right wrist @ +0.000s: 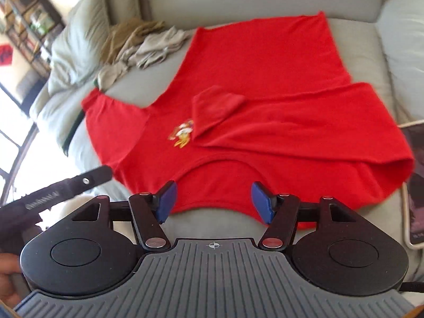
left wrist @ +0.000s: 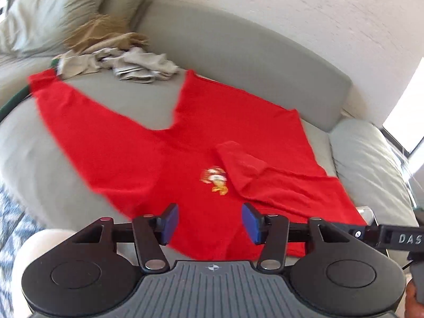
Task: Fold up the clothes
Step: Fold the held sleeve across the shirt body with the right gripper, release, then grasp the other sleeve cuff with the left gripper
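Observation:
A red long-sleeved shirt (left wrist: 185, 159) with a small cartoon print (left wrist: 216, 179) lies flat on a grey sofa seat (left wrist: 119, 98). One sleeve is folded across the chest with its cuff (left wrist: 238, 161) near the print; the other sleeve stretches out to the left. My left gripper (left wrist: 210, 222) is open and empty, just above the shirt's near edge. My right gripper (right wrist: 213, 201) is open and empty above the shirt's neckline (right wrist: 217, 164). The shirt (right wrist: 265, 106) fills the right wrist view.
A heap of beige and tan clothes (left wrist: 119, 53) lies at the back of the seat, beside a grey cushion (left wrist: 39, 18). The sofa backrest (left wrist: 238, 53) runs behind. A phone or tablet (right wrist: 413, 185) lies at the right. A shelf (right wrist: 26, 21) stands far left.

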A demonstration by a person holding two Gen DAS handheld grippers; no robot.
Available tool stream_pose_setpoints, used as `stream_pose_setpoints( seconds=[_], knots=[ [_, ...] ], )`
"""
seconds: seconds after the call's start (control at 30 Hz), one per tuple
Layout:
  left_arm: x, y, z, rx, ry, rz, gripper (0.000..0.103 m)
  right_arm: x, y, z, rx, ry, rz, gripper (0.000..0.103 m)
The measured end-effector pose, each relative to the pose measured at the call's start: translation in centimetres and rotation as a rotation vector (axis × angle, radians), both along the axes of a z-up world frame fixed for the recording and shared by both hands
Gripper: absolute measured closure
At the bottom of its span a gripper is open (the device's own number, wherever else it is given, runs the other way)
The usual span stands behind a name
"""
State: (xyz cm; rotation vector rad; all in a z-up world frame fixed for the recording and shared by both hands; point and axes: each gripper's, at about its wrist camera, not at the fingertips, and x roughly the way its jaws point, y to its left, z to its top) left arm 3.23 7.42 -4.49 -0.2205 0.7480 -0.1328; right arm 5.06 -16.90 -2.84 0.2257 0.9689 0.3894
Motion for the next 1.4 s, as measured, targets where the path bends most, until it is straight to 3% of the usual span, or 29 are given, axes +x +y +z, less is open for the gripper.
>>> stream_pose_setpoints(
  seconds=[0.13, 0.23, 0.3, 0.37, 0.5, 0.7, 0.77, 0.8, 0.83, 0.9, 1.07, 1.17, 1.27, 1.3, 1.37, 1.4],
  knots=[
    [4.0, -5.3, -0.8, 0.136, -0.083, -0.127, 0.054, -0.2, -4.6, -0.4, 0.06, -0.06, -0.176, 0.039],
    [6.8, -7.0, -2.2, 0.162, -0.076, -0.162, 0.055, 0.6, -6.2, -1.3, 0.128, -0.039, -0.255, 0.041],
    [7.9, -7.4, -2.8, 0.151, -0.083, -0.177, 0.055, 0.7, -6.9, -1.4, 0.162, -0.035, -0.255, 0.041],
    [8.9, -8.0, -3.3, 0.196, -0.098, -0.183, 0.056, 0.9, -7.4, -1.7, 0.186, -0.031, -0.245, 0.041],
    [11.2, -8.8, -4.4, 0.285, -0.062, -0.166, 0.075, 2.3, -8.1, -3.0, 0.223, -0.009, -0.257, 0.041],
    [13.0, -10.5, -5.9, 0.399, -0.005, -0.25, 0.074, 3.7, -9.6, -5.3, 0.269, 0.047, -0.297, 0.04],
    [13.3, -10.5, -6.1, 0.408, 0.005, -0.238, 0.072, 3.8, -9.9, -5.8, 0.278, 0.062, -0.306, 0.04],
    [13.5, -10.1, -5.9, 0.382, 0.014, -0.212, 0.081, 3.9, -10.0, -6.0, 0.283, 0.069, -0.31, 0.04],
    [13.7, -9.6, -5.7, 0.346, 0.025, -0.179, 0.097, 3.9, -10.1, -6.1, 0.285, 0.073, -0.313, 0.04],
    [13.8, -7.6, -4.6, 0.21, 0.031, -0.118, 0.099, 3.8, -10.2, -6.1, 0.285, 0.074, -0.316, 0.04],
    [9.8, 0.8, -1.0, -0.189, -0.06, 0.112, 0.1, 3.3, -10.0, -5.5, 0.274, 0.066, -0.321, 0.038],
    [6.3, 5.2, -2.2, -0.372, -0.078, 0.262, 0.1, 3.0, -9.6, -5.3, 0.28, 0.066, -0.322, 0.037],
    [5.3, 8.0, -4.9, -0.515, 0.001, 0.379, 0.099, 2.9, -8.9, -5.2, 0.293, 0.083, -0.314, 0.037],
    [5.0, 8.7, -5.7, -0.559, 0.022, 0.416, 0.092, 2.8, -8.6, -5.1, 0.296, 0.089, -0.31, 0.037],
    [4.8, 9.4, -6.0, -0.617, 0.016, 0.424, 0.091, 2.5, -7.9, -4.8, 0.295, 0.096, -0.3, 0.037],
    [4.7, 9.7, -6.1, -0.643, 0.01, 0.422, 0.085, 2.2, -7.6, -4.6, 0.289, 0.092, -0.292, 0.037]
  ],
)
